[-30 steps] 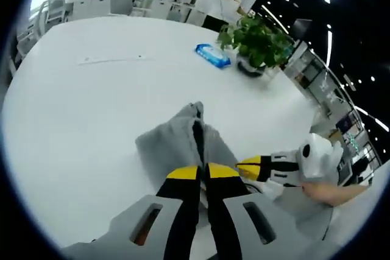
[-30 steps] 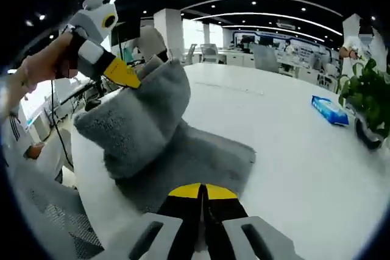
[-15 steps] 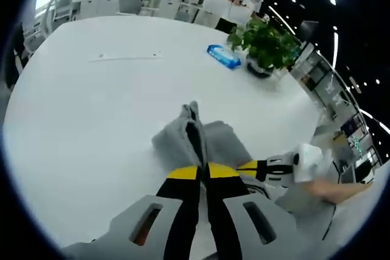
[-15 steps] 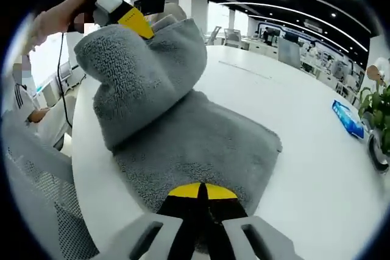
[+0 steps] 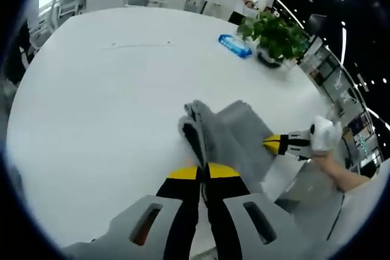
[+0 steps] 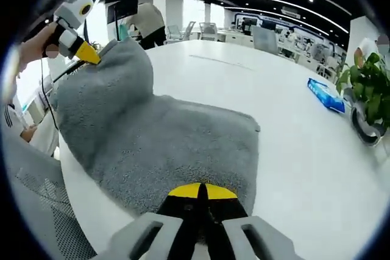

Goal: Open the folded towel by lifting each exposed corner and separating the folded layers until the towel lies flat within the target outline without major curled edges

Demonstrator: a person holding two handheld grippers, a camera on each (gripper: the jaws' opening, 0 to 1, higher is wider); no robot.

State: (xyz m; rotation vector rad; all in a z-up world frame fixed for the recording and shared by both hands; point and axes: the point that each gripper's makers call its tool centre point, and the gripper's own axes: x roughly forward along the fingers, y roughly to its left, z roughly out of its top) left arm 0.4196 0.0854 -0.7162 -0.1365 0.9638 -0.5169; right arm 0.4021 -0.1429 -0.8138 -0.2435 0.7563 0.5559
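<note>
Towel [image 6: 177, 144] on the table [image 6: 292, 168] at its near edge, packet [image 6: 324, 94] and potted plant [image 6: 365, 98] toward the far edge

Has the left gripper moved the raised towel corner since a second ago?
Yes. The left gripper has carried the towel corner outward and lower, toward the table edge.

My left gripper view is looking down along its jaws across the white table [image 5: 91, 101]. My right gripper view is sitting low and close, and both are sharing the gray towel [image 5: 234, 132] and potted plant [image 6: 370, 98].
</note>
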